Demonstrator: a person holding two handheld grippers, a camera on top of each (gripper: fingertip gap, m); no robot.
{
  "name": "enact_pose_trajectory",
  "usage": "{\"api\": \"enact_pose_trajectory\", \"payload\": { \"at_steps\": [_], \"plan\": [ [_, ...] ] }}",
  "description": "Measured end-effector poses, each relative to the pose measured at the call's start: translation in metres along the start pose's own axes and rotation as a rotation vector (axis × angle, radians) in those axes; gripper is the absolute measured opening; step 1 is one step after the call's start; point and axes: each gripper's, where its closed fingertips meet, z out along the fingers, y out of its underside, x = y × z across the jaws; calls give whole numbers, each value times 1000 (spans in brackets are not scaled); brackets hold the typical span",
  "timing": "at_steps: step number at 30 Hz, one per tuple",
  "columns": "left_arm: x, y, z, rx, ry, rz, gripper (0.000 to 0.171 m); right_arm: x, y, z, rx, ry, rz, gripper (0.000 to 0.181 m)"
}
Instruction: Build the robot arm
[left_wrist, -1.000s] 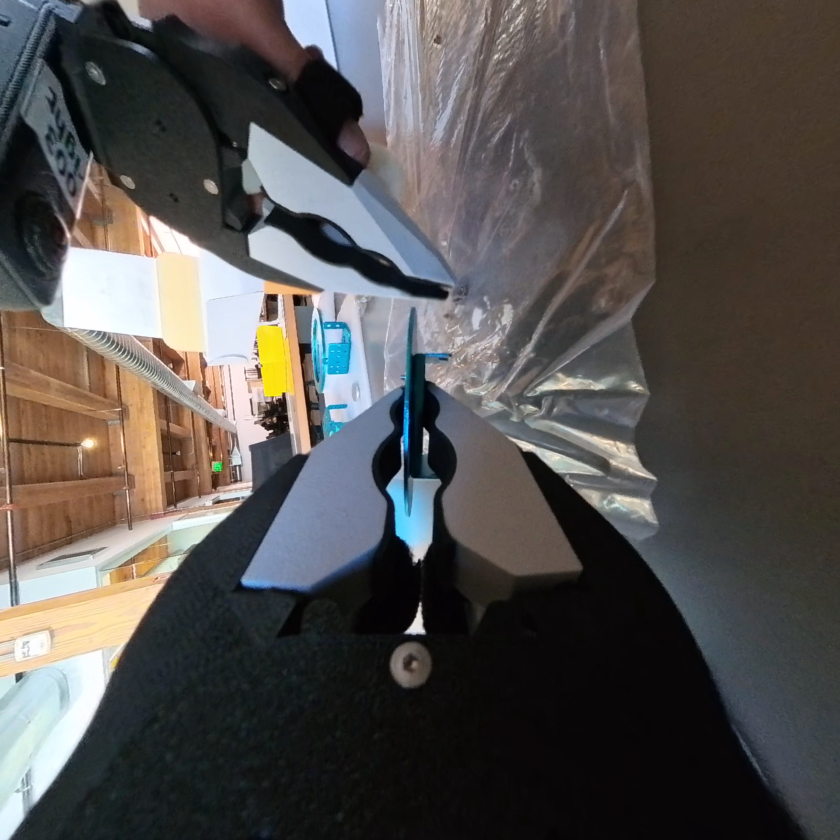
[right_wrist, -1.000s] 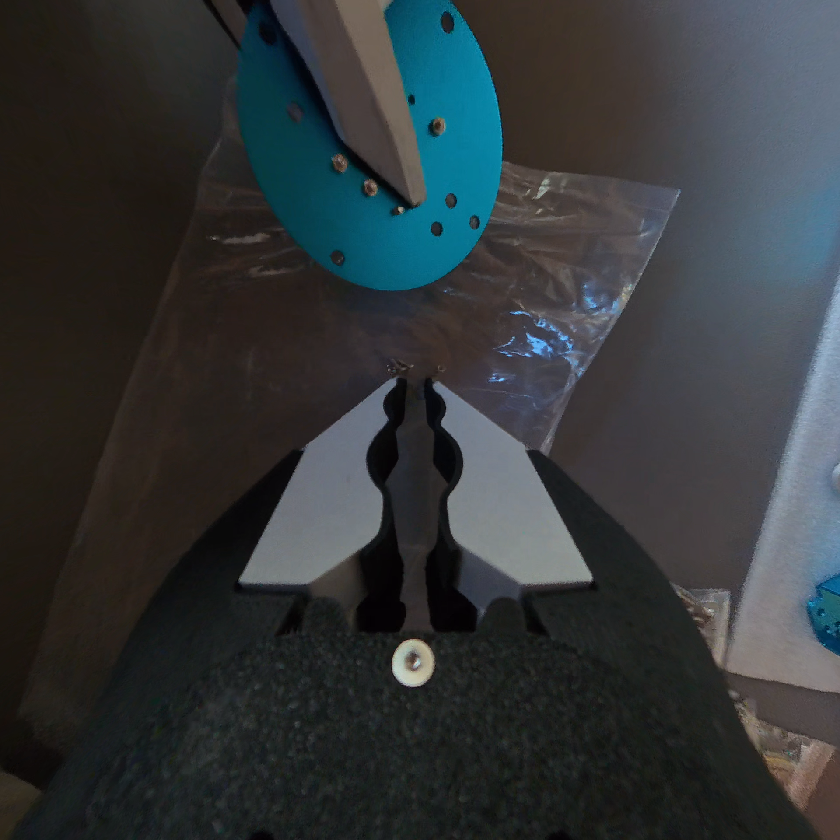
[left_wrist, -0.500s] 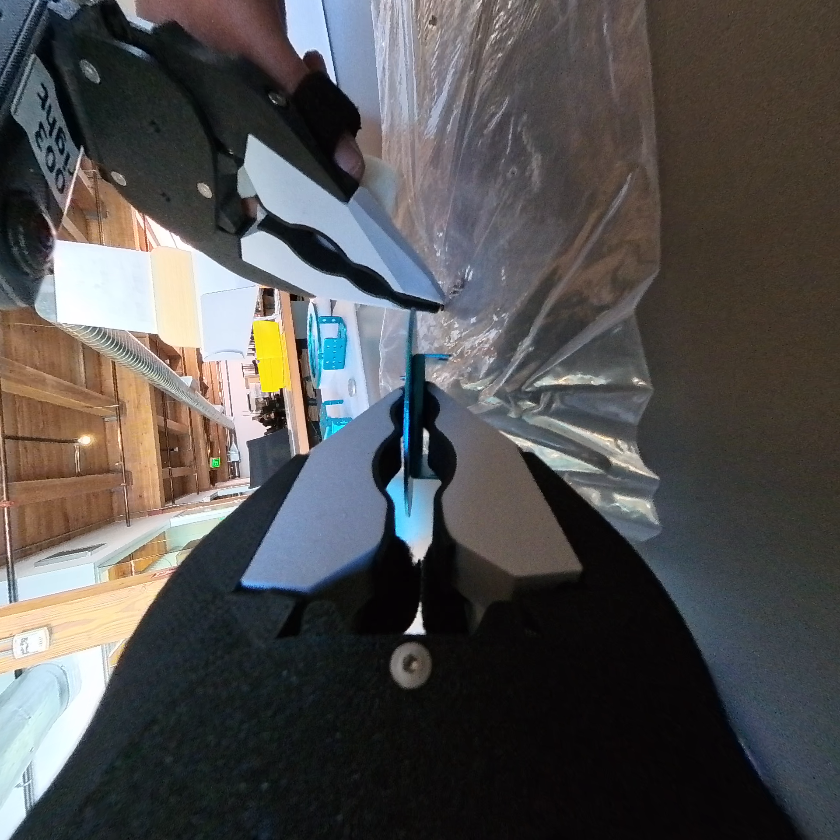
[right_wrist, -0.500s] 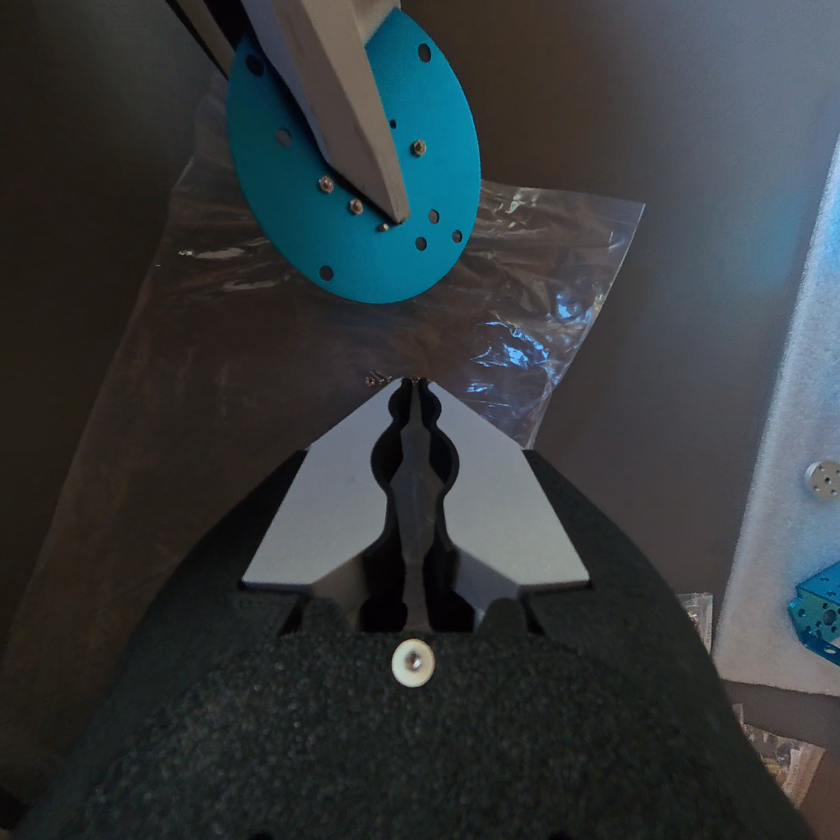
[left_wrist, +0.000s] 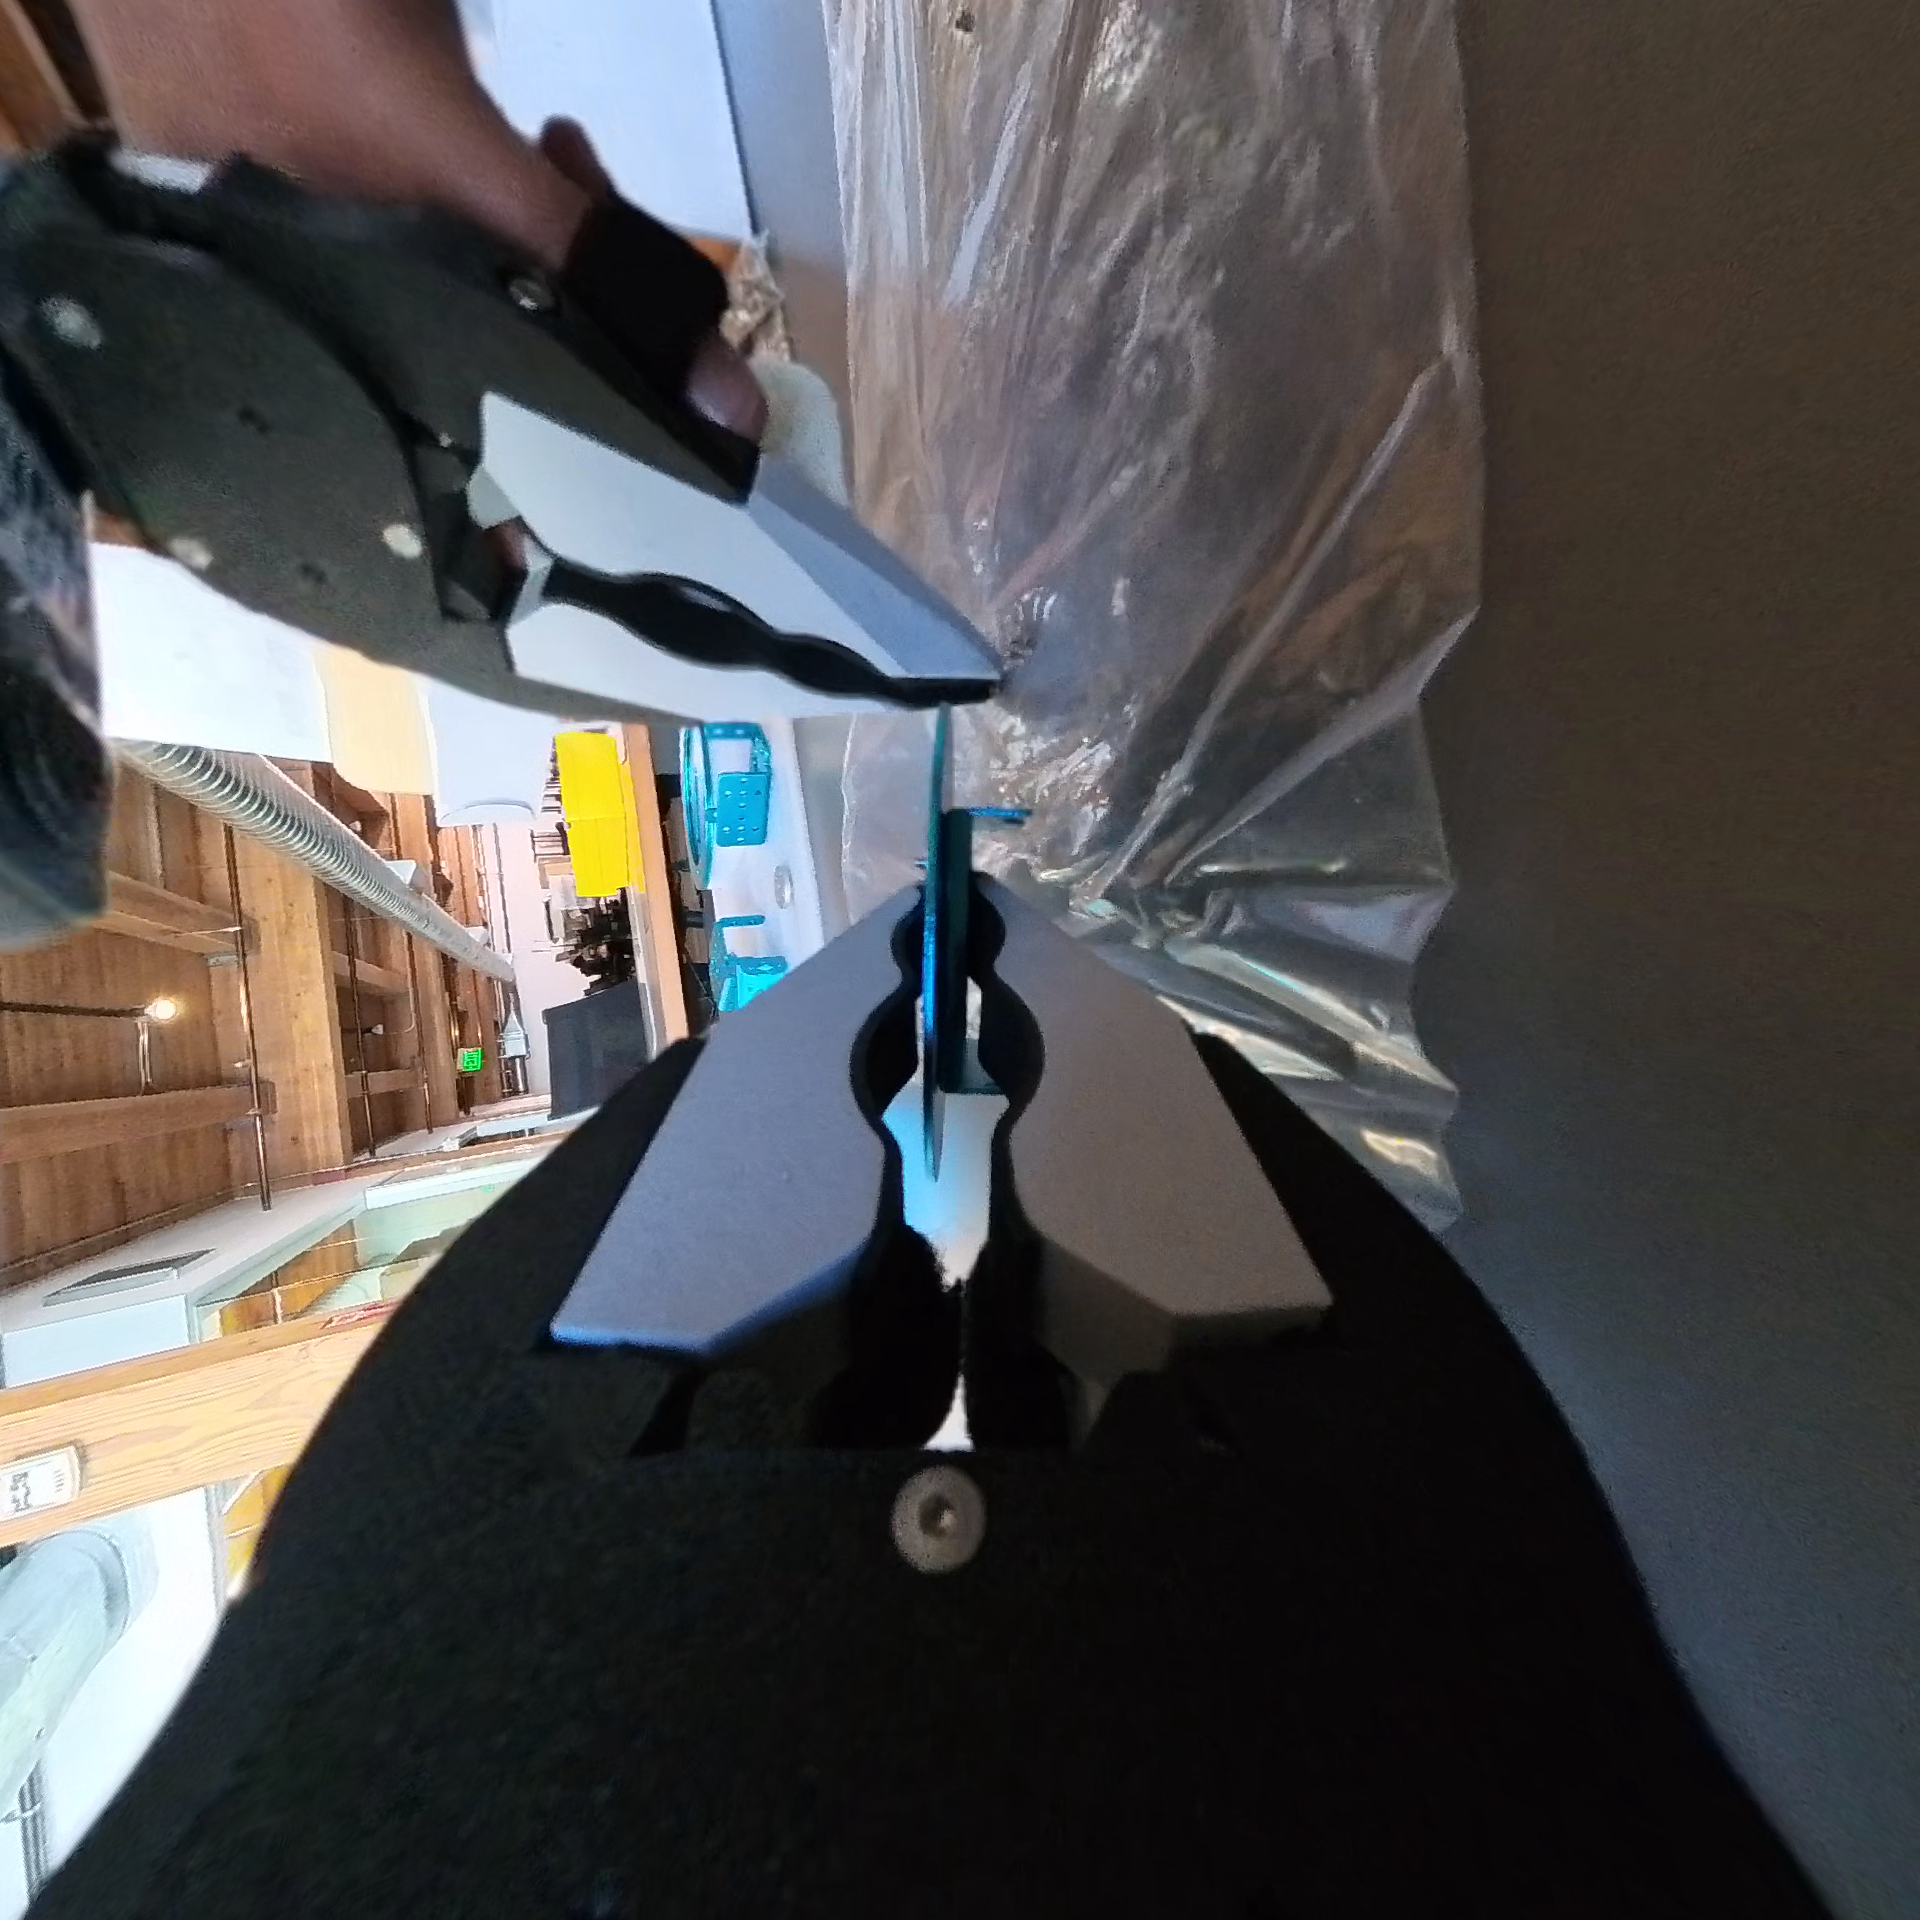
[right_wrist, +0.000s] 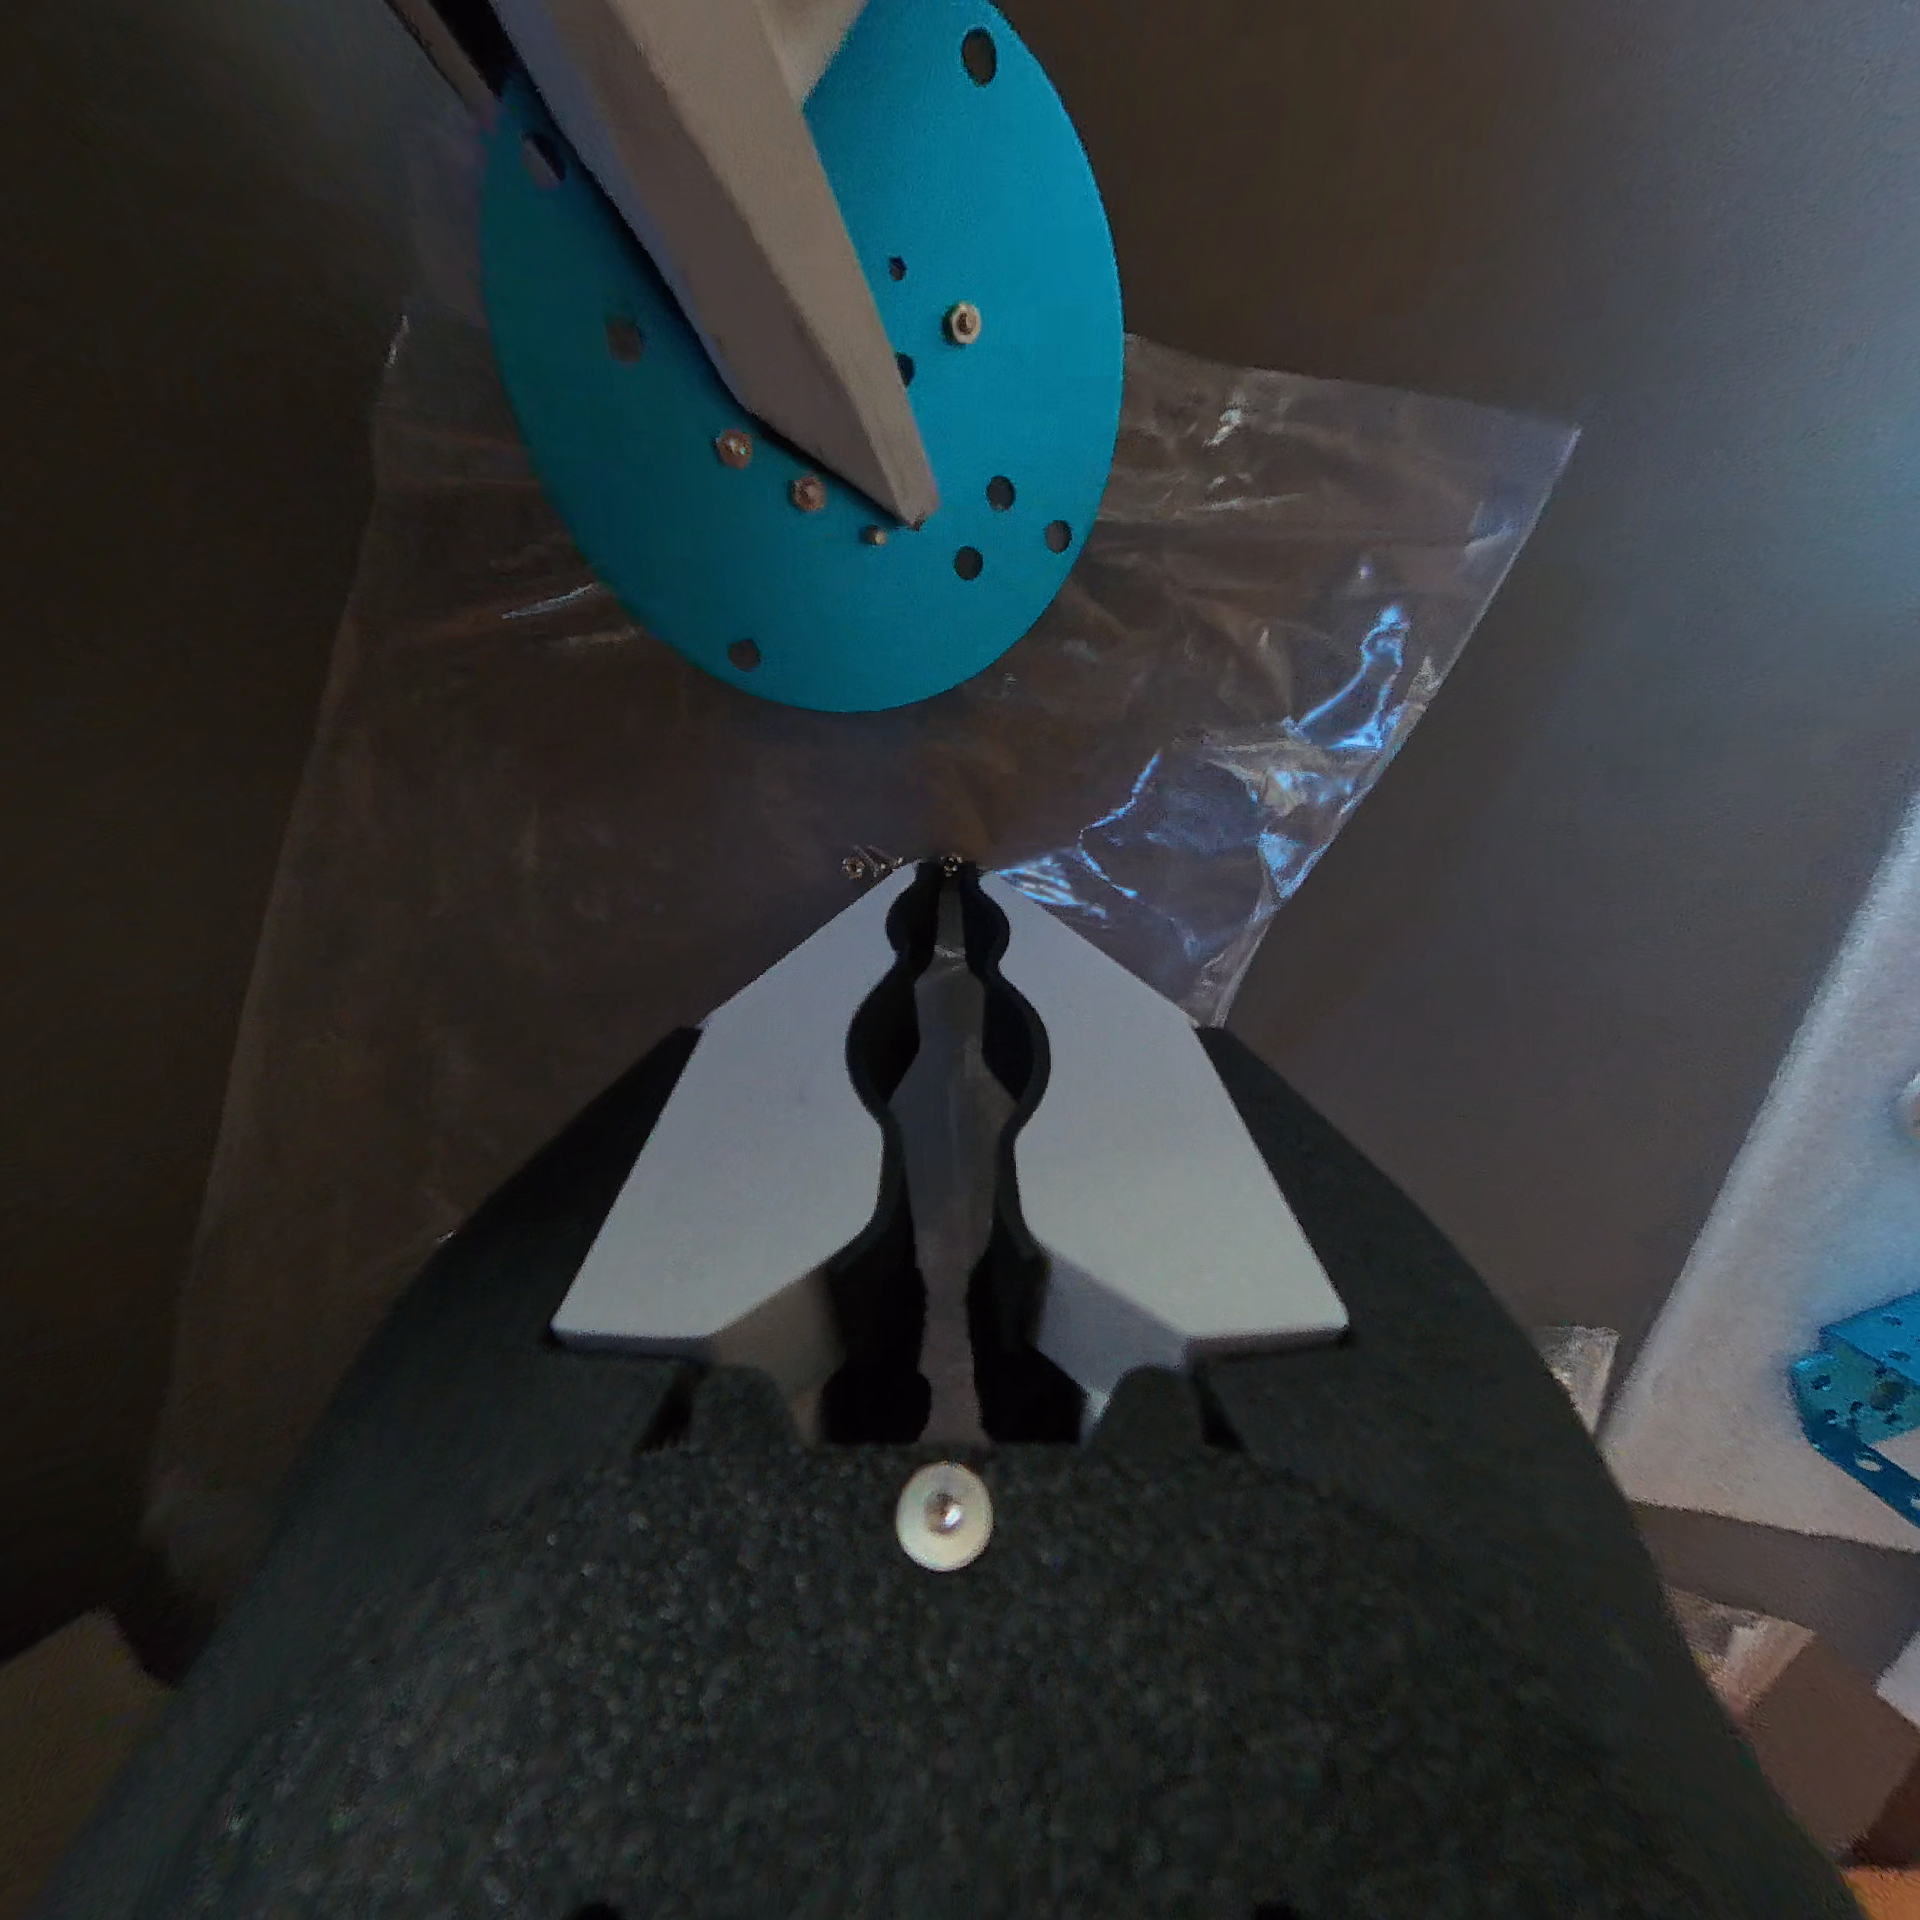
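Note:
My left gripper (left_wrist: 951, 883) is shut on a round blue metal disc (left_wrist: 940, 935) with holes, seen edge-on between its fingers. The right wrist view shows the disc face-on (right_wrist: 831, 603), held upright above a clear plastic bag (right_wrist: 1247, 675), with one left finger (right_wrist: 790, 312) across it. My right gripper (right_wrist: 943, 873) has its tips down on the bag, closed almost fully around a tiny screw (right_wrist: 951, 860). More tiny screws (right_wrist: 868, 860) lie just to its left. In the left wrist view the right gripper's tips (left_wrist: 987, 688) sit just above the disc's rim.
The bag (left_wrist: 1195, 416) lies on a dark tabletop (right_wrist: 1558, 208). A white foam sheet (right_wrist: 1766, 1247) at the right carries a blue perforated bracket (right_wrist: 1870, 1382). A person's hand (left_wrist: 416, 156) holds the right gripper. Blue parts (left_wrist: 738, 800) and a yellow box (left_wrist: 597, 810) stand far behind. My right fingertips sit around 6 centimeters from my left ones.
The right gripper's jaws have narrowed onto the tiny screw on the bag. The disc looks slightly nearer in the right wrist view. The left gripper's hold has not changed.

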Motion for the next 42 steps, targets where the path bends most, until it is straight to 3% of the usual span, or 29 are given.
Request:
{"api": "enact_pose_trajectory", "payload": {
  "at_steps": [10,27,42],
  "plan": [
    [0,3,1,-10,0,3,2,1,0,0,-177,-48,-61,7],
    [0,3,1,-10,-5,11,2,5,-3,-12,-138,-11,-75,0],
    [2,3,2,-14,-2,20,2,1,-3,1,-132,-24,-73,4]
  ]
}}
